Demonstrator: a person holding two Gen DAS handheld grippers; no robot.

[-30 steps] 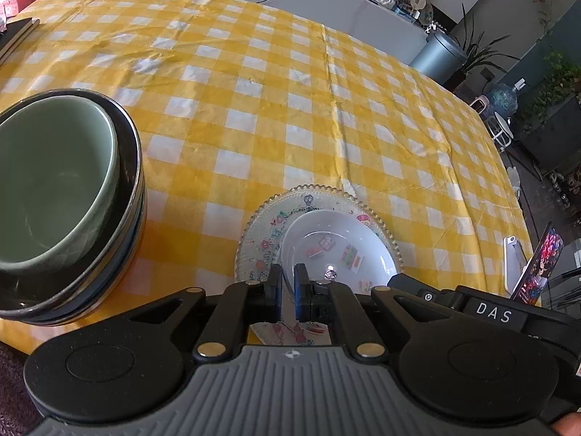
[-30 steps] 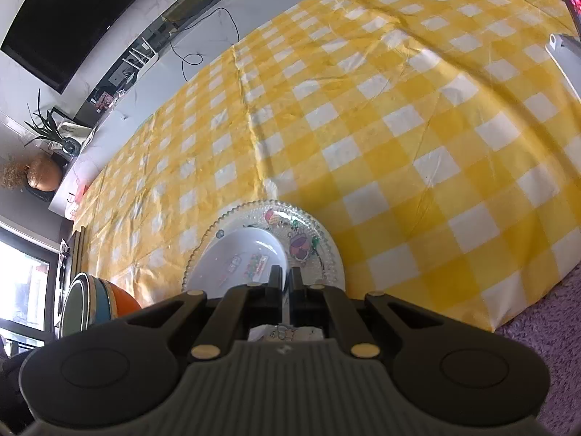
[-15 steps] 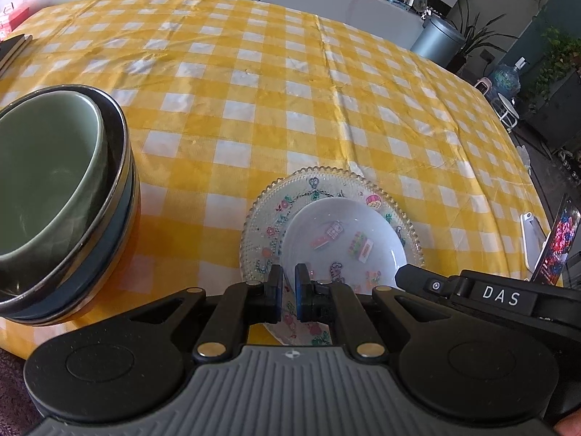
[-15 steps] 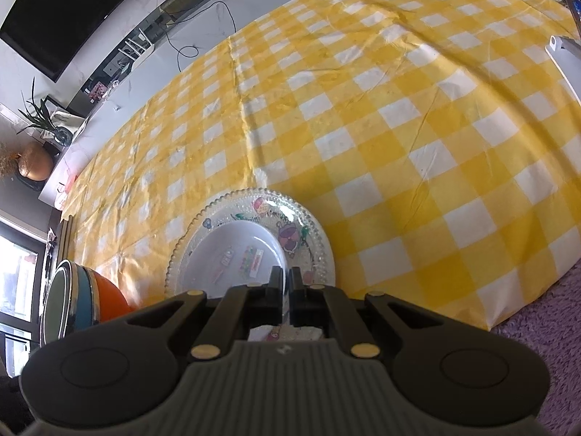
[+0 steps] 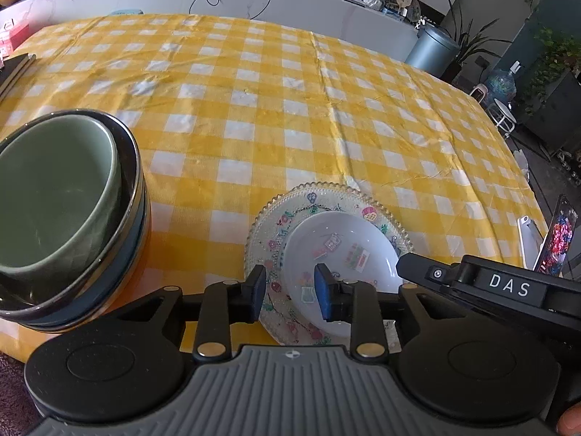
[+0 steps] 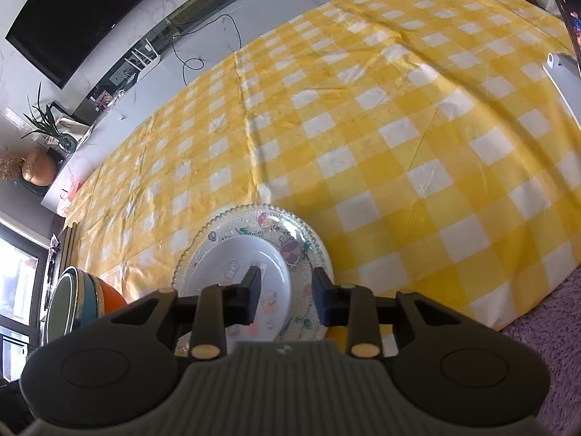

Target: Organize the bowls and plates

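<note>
A beaded clear glass plate (image 5: 287, 214) with cartoon decals lies on the yellow checked cloth near the table's front edge, and a small white dish (image 5: 341, 243) sits in it. My left gripper (image 5: 292, 292) has its jaws opening; the plate's near rim lies between them, with neither pad touching it. In the right wrist view the same plate (image 6: 305, 243) and white dish (image 6: 247, 261) lie under my right gripper (image 6: 287, 299). Its jaws are opening too, astride the rim without pressing it. A stack of bowls (image 5: 54, 189), green on top, stands to the left.
The bowl stack (image 6: 83, 301) shows steel, blue and orange layers. A phone on a stand (image 5: 557, 239) and a white device (image 5: 528, 236) stand at the table's right edge. Books (image 5: 14, 69) lie at the far left. Purple carpet (image 6: 544, 327) lies below the front edge.
Both grippers were shut at the plate's near rim; their jaws have now parted and let it go. The plate with the dish sits slightly farther from the left camera.
</note>
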